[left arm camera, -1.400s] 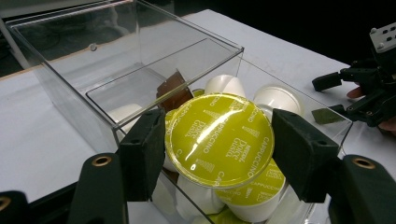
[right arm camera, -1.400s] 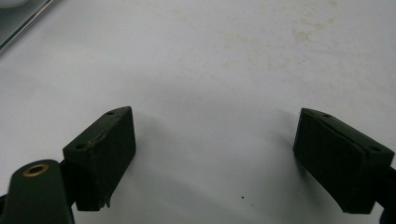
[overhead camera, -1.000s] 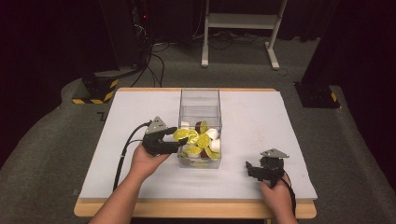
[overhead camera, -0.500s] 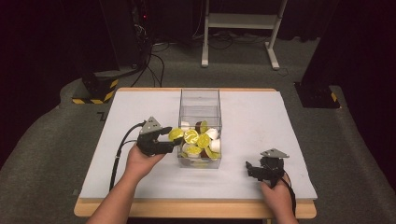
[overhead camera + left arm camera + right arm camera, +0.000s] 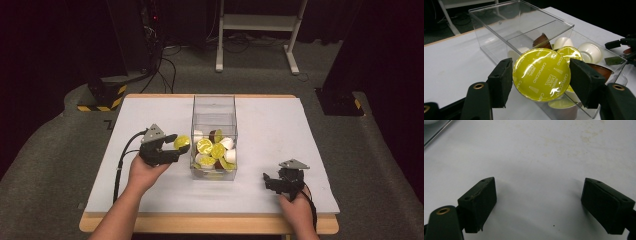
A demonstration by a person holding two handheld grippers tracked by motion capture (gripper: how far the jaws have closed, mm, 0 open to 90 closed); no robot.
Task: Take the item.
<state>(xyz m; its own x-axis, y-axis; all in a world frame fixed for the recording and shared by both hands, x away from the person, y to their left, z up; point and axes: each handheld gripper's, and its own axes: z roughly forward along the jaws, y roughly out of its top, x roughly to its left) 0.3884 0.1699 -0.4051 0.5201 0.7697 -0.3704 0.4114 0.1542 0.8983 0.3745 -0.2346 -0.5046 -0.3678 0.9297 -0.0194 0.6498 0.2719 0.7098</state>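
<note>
L gripper (image 5: 176, 146) grips a yellow-lidded capsule (image 5: 181, 142) betw. both jaws, lid reads "Cappuccino" in the left gripper view (image 5: 541, 74). Capsule is held off the desk (image 5: 270, 125), just outside the left wall of the clear box (image 5: 214, 107), which sits mid-desk w/ more capsules (image 5: 212, 150) in its near end: yellow-lidded, white, brown. R gripper (image 5: 270, 180) rests near the desk's front right corner, jaws wide apart, nothing betw. them, well apart from the box.
</note>
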